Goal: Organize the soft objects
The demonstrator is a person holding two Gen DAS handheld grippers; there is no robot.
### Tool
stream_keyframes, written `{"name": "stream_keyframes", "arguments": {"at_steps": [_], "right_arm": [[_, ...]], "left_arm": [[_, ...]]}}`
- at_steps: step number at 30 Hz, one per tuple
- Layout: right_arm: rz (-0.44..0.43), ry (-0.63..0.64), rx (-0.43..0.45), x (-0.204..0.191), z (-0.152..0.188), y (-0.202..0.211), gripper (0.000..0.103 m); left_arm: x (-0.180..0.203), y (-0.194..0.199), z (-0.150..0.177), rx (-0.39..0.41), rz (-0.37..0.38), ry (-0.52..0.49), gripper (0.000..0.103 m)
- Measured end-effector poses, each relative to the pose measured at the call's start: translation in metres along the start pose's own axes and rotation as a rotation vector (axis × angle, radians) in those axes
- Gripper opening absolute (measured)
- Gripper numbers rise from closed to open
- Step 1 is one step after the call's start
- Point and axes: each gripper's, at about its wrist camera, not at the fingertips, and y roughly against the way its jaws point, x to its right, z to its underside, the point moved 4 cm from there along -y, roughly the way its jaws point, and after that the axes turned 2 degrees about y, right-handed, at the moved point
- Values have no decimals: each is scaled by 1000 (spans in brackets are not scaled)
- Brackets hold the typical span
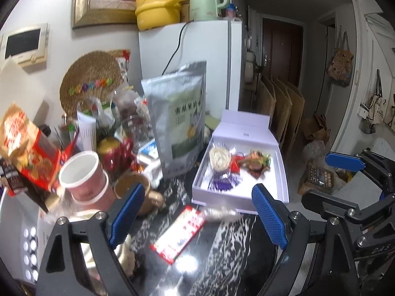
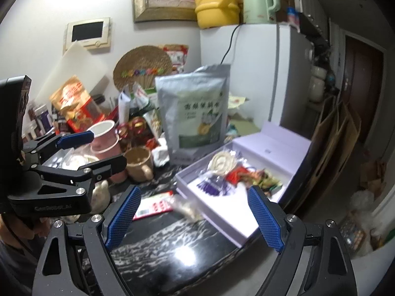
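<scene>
Approach step — both my tools, left tool [image 1: 197, 219] and right tool [image 2: 195, 218], gape empty; next, close on the clear packet [image 2: 187, 208] just ahead, beside the open box [image 2: 222, 218].

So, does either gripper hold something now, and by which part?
Nothing is held. The left gripper and the right gripper both stand open above the dark counter.

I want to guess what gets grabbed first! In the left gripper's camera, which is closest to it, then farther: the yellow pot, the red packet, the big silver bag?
1. Red packet, lying on the counter between its fingers.
2. Silver bag, standing behind it.
3. Yellow pot, up on the fridge, farthest.
</scene>
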Motion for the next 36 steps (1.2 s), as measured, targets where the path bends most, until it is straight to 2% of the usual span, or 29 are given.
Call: {"name": "stream_keyframes", "arguments": {"at_steps": [8, 17, 28, 36], "right_arm": [[-29, -28, -62, -7, 36, -21, 89], [-22, -51, -116, -1, 69, -42, 89], [-2, -86, -156, 27, 85, -65, 89], [9, -125, -190, 53, 87, -90, 89]], "left_arm": [[-1, -22, 41, -88, 86, 49, 89], [9, -52, 65, -149, 146, 57, 89], [23, -102, 57, -203, 188, 48, 89], [28, -150, 49, -259, 177, 32, 89]]}}
